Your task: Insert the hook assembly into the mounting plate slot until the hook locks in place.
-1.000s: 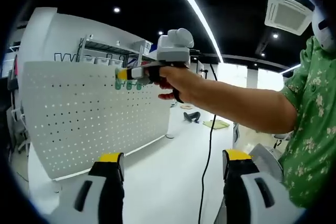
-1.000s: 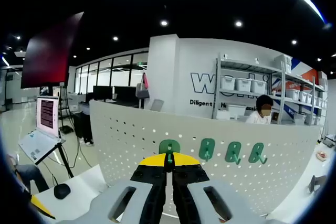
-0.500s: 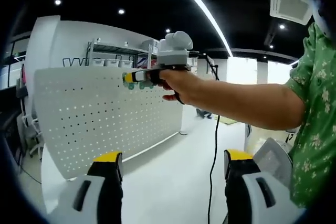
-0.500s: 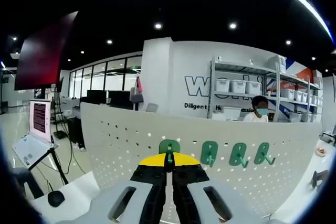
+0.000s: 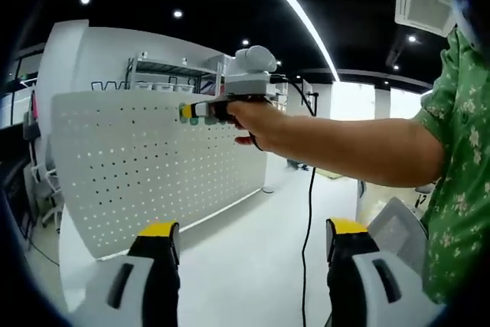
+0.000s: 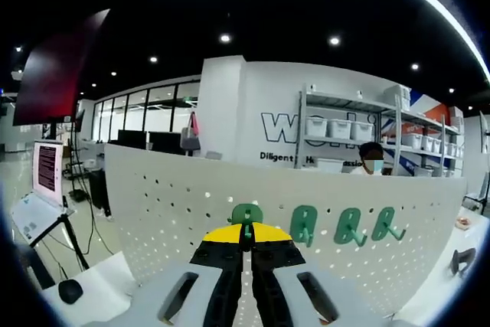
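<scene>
A white perforated mounting plate [image 6: 191, 204] [image 5: 145, 174] stands upright on a white table. In the right gripper view my right gripper [image 6: 246, 229] is shut on a green hook [image 6: 245, 215] held against the plate's top row. Three more green hooks [image 6: 348, 226] hang in that row to its right. In the left gripper view a person's hand holds the right gripper [image 5: 184, 112] at the plate's upper edge, beside green hooks [image 5: 196, 120]. My left gripper [image 5: 249, 239] is open low over the table, well back from the plate, with nothing between its jaws.
A black cable [image 5: 308, 227] hangs from the right gripper down to the white table [image 5: 245, 266]. Shelving with white bins [image 6: 344, 128] and a seated person [image 6: 369, 160] are behind the plate. A laptop on a stand [image 6: 42, 189] is at the left.
Both views have drifted slightly with the hands. The right gripper stays shut on the green hook at the plate's top row; the left gripper stays open.
</scene>
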### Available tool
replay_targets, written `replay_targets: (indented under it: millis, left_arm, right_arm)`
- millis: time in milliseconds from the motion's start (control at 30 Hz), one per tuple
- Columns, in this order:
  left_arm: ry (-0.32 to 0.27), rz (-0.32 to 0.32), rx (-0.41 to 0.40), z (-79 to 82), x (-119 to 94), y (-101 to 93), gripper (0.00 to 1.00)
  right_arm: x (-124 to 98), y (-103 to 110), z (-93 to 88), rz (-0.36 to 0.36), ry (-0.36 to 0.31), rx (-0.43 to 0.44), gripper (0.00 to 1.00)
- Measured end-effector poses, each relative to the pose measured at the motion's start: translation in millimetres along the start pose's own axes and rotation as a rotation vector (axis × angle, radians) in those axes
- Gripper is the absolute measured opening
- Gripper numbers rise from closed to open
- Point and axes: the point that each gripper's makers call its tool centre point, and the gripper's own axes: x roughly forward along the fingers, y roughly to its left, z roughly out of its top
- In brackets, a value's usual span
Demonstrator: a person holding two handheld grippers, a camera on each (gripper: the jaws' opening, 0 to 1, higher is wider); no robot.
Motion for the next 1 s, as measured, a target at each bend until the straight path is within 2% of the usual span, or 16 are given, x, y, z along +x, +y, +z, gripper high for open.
replay_targets:
  millis: [567, 1000]
  left_arm:
    - [0.013, -0.030, -0.011, -5.4, 3, 2.6, 0.80]
    - [0.012, -0.045, -0.020, -6.5, 7, 2.9, 0.79]
  right_arm:
    - [13, -6, 0.6, -0.040, -0.019, 0.002, 0.01]
    - [18, -7, -0.4, -0.043, -0.020, 0.010, 0.01]
